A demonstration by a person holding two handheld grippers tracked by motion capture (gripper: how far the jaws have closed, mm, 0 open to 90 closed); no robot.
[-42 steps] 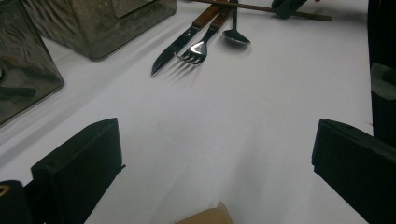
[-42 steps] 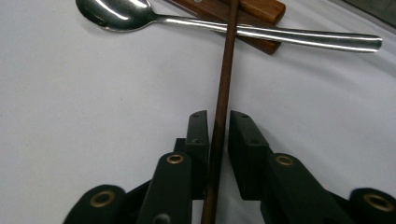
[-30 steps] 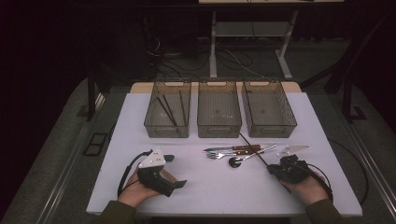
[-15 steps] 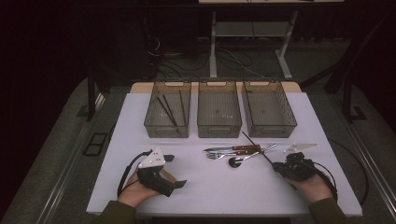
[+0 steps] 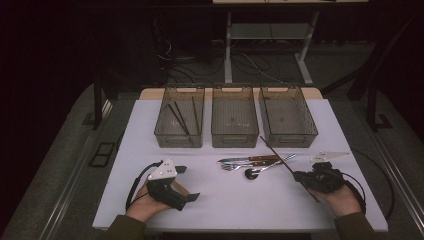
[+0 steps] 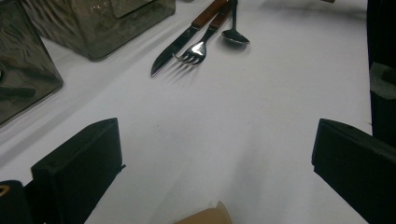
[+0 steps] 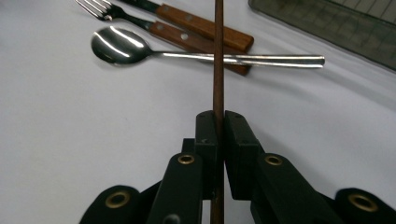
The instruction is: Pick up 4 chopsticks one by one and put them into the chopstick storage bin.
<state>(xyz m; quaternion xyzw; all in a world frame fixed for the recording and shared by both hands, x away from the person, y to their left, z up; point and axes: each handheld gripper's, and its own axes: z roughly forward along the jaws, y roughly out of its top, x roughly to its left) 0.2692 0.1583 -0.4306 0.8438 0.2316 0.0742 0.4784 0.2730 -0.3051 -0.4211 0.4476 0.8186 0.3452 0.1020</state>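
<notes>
My right gripper (image 5: 299,176) is at the front right of the white table (image 5: 220,200), shut on a thin dark chopstick (image 5: 278,155) that slants up toward the bins. In the right gripper view the jaws (image 7: 218,126) pinch the chopstick (image 7: 217,56) upright. Beyond it lie a spoon (image 7: 121,46), a fork (image 7: 100,10) and a wooden-handled knife (image 7: 205,29). My left gripper (image 5: 189,182) rests at the front left, open and holding nothing. Its wide-apart jaws frame bare table in the left gripper view, with the knife (image 6: 180,42), fork (image 6: 201,46) and spoon (image 6: 235,36) farther off.
Three clear plastic bins stand in a row at the back: the left bin (image 5: 161,131) holds dark chopsticks, beside it the middle bin (image 5: 235,136) and the right bin (image 5: 290,136). The cutlery pile (image 5: 252,162) lies just in front of them.
My right gripper has drawn slightly right and toward the front edge with the chopstick, whose far tip has risen a little. The left gripper has stayed put.
</notes>
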